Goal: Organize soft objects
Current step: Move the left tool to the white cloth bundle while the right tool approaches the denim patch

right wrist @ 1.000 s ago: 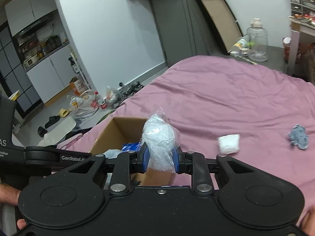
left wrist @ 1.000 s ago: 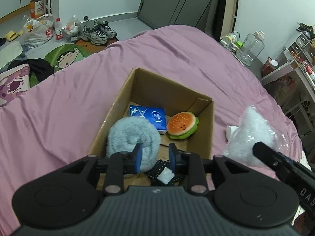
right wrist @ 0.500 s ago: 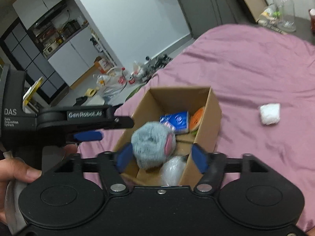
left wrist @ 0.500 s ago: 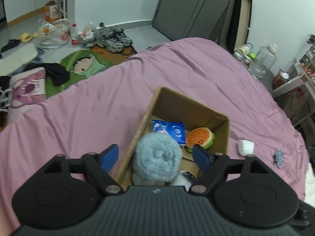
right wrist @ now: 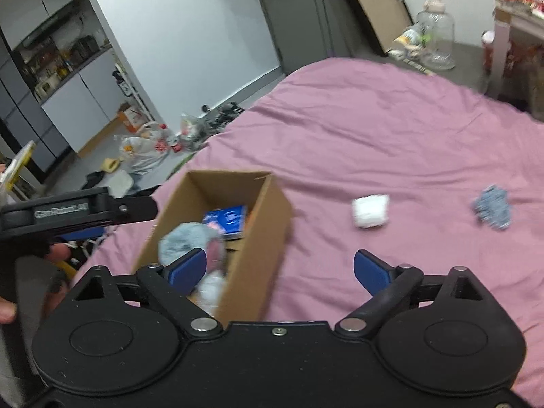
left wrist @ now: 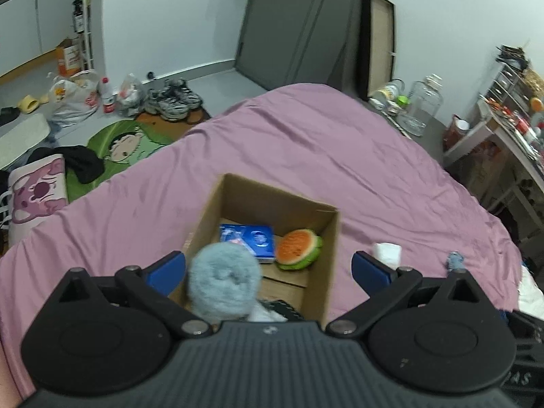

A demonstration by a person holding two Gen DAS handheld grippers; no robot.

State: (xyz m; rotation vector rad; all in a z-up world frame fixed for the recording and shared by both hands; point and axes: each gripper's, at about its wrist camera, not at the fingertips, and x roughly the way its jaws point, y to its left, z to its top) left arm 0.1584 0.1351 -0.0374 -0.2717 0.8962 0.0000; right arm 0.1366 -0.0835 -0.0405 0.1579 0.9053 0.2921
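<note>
An open cardboard box stands on the pink bed. It holds a grey fluffy roll, a blue packet, a burger plush and a white bagged bundle. A white wad and a blue-grey cloth lie on the bed right of the box. My left gripper is open and empty above the box. My right gripper is open and empty over the box's right wall.
The pink bed fills the middle of both views. Shoes, bags and mats lie on the floor at far left. A clear jar and cluttered shelves stand at far right.
My right gripper has let the white bagged bundle go into the box and drawn back to the right. My left gripper has opened and risen away from the box.
</note>
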